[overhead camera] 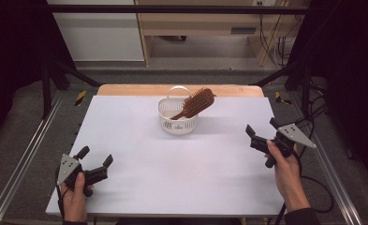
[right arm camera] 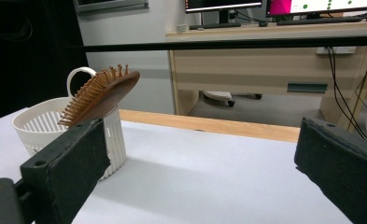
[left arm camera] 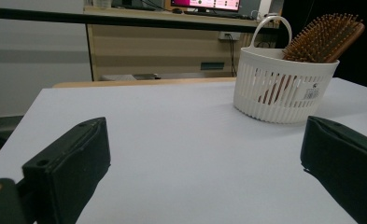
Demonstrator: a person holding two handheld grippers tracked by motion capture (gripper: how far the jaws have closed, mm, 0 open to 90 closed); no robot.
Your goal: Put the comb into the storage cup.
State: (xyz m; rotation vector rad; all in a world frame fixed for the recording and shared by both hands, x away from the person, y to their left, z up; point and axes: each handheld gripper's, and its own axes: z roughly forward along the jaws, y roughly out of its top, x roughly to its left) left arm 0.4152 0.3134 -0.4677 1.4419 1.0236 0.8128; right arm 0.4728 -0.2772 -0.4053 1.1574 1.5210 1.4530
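Wooden hairbrush (overhead camera: pixel 198 102) in white basket (overhead camera: pixel 177 123)

High view looks down; both gripper views, low, share the basket (overhead camera: pixel 178 117).

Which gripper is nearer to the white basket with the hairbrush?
Right, by a modest margin. The right gripper sits open to the right of the white basket, slightly nearer the person. The left gripper sits open at the near-left, farther away.

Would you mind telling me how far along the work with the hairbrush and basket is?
Done, it seems: the hairbrush stands handle-down in the white basket, head leaning over the rim. In hand: nothing; the left gripper and right gripper are open, empty, near the table's edges. Left: nothing apparent.
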